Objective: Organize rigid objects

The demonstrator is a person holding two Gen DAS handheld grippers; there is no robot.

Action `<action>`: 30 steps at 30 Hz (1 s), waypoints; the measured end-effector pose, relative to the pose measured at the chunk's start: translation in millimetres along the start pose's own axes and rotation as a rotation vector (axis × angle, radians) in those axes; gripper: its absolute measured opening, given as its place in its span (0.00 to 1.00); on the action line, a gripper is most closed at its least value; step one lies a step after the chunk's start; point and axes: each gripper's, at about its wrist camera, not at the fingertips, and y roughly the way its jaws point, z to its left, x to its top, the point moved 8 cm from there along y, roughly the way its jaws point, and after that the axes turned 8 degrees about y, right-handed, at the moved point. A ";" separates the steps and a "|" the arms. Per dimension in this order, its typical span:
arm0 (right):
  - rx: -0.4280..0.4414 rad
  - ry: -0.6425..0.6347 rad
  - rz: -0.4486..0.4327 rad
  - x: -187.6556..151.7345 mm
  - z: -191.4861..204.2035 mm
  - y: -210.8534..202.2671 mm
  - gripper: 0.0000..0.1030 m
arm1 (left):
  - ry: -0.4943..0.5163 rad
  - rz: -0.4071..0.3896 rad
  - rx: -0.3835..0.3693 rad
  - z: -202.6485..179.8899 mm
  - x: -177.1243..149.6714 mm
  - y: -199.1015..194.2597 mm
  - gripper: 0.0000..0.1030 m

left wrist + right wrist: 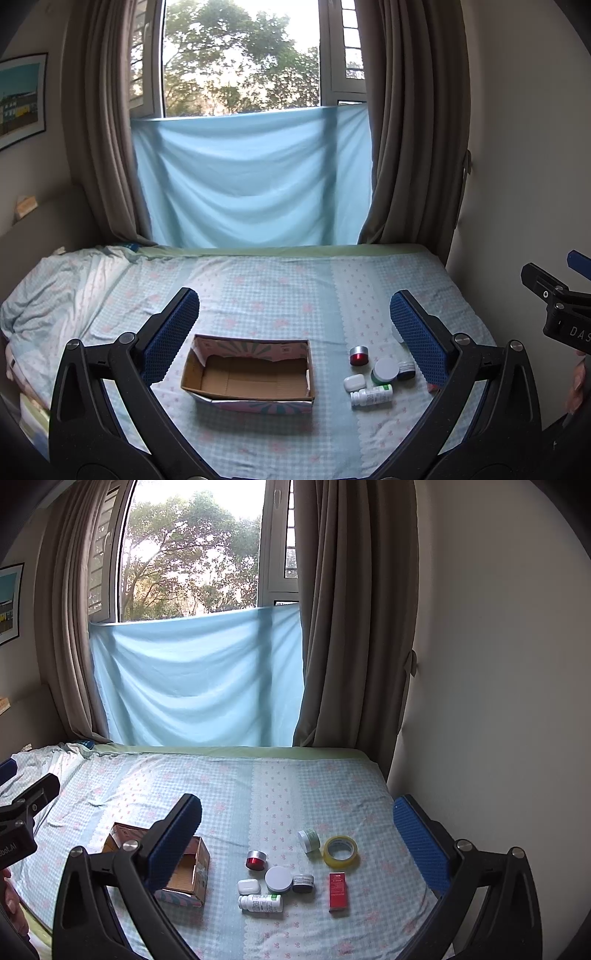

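Note:
An open, empty cardboard box (248,374) lies on the bed; it also shows in the right wrist view (192,867). To its right lie small items: a red jar (255,860), a white-lidded jar (278,878), a dark jar (303,883), a white case (249,886), a white bottle (260,903) on its side, a red box (338,891), a yellow tape roll (340,850) and a green-white jar (308,840). My left gripper (293,314) is open and empty above the box. My right gripper (295,819) is open and empty above the items.
The bed (258,786) has a checked blue sheet, with a rumpled quilt (55,288) at the left. A wall (498,664) borders the bed's right side. Curtains and a blue cloth (251,177) hang behind the bed.

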 end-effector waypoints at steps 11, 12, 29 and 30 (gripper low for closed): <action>0.008 0.010 -0.006 2.4 4.5 1.3 1.00 | 0.006 -0.008 0.001 2.7 0.7 -2.8 1.00; 0.008 0.011 -0.006 2.4 4.1 1.2 1.00 | 0.006 -0.009 0.001 2.1 0.9 -3.0 1.00; 0.011 0.010 -0.012 2.3 7.4 0.6 1.00 | -0.004 -0.010 -0.002 5.2 -0.7 -4.8 1.00; 0.011 0.009 -0.013 2.0 7.1 0.6 1.00 | -0.003 -0.012 0.004 5.6 -0.3 -4.7 1.00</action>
